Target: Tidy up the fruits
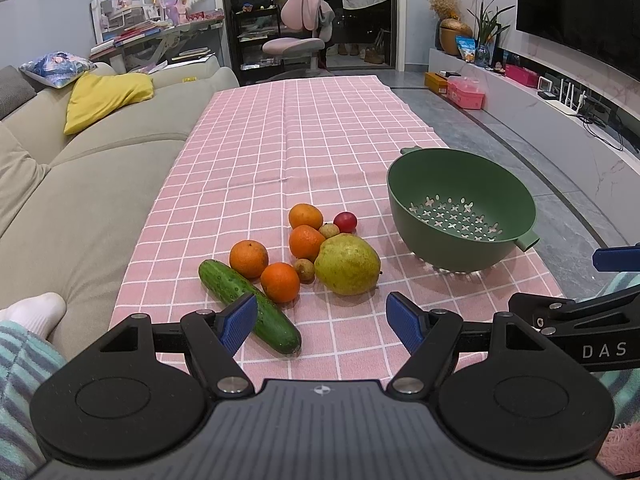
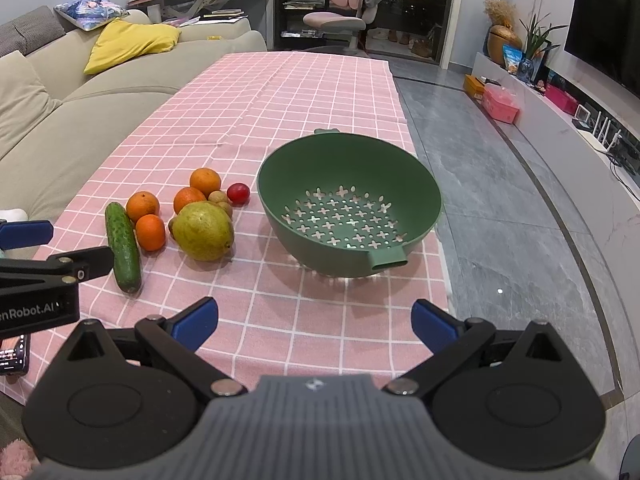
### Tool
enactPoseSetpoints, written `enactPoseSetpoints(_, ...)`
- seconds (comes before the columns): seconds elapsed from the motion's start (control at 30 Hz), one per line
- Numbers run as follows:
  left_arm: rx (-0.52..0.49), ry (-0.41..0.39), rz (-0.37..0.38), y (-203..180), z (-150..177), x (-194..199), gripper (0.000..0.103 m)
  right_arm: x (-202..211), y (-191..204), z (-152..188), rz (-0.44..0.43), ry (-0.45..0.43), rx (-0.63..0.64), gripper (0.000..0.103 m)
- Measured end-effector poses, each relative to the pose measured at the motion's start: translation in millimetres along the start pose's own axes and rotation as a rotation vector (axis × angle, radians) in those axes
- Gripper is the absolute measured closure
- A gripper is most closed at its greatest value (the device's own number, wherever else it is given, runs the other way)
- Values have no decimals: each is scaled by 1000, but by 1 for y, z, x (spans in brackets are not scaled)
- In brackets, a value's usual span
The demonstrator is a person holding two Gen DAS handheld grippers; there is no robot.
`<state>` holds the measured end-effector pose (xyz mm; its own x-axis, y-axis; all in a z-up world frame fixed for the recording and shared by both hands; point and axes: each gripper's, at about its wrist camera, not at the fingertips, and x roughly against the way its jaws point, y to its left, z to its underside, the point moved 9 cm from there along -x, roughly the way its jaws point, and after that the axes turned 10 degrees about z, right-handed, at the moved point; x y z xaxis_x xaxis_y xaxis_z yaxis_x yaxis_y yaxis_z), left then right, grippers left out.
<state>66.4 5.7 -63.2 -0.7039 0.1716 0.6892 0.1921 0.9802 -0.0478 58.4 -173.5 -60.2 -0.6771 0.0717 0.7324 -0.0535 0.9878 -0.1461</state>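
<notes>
A heap of produce lies on the pink checked tablecloth [image 1: 280, 140]: several oranges [image 1: 248, 258], a big yellow-green pear [image 1: 346, 265], a red plum [image 1: 345, 221], small brown fruits and a green cucumber [image 1: 248, 305]. An empty green colander [image 1: 460, 208] stands to its right. My left gripper [image 1: 322, 322] is open, hovering just short of the cucumber and pear, holding nothing. In the right wrist view the pear [image 2: 205, 230], cucumber [image 2: 123, 246] and colander [image 2: 348, 204] show again. My right gripper [image 2: 314, 326] is open near the table's front edge, before the colander.
A beige sofa [image 1: 88, 184] with a yellow cushion [image 1: 106, 98] runs along the table's left side. Grey tiled floor [image 2: 500, 208] and a low TV bench [image 2: 580, 128] lie to the right. A phone [image 2: 14, 354] rests at the near left corner.
</notes>
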Motion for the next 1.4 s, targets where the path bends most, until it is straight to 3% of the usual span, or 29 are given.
enactPoseSetpoints(0.87,27,25,-13,4,4,-2,17,-4,2,1,-12,20,1,4)
enactPoseSetpoints(1.03,62,34,27,12,4,-5,17,-8,12,-2,-94,25,-14,4)
enactPoseSetpoints(1.27,131,58,8,30,3,-12,17,-10,39,-13,-161,-37,59,5)
enactPoseSetpoints(1.33,151,66,8,36,3,-15,17,-11,47,-17,-174,-69,94,13)
enactPoseSetpoints(1.4,171,66,1,43,2,-18,17,-14,54,-22,-190,-83,128,15)
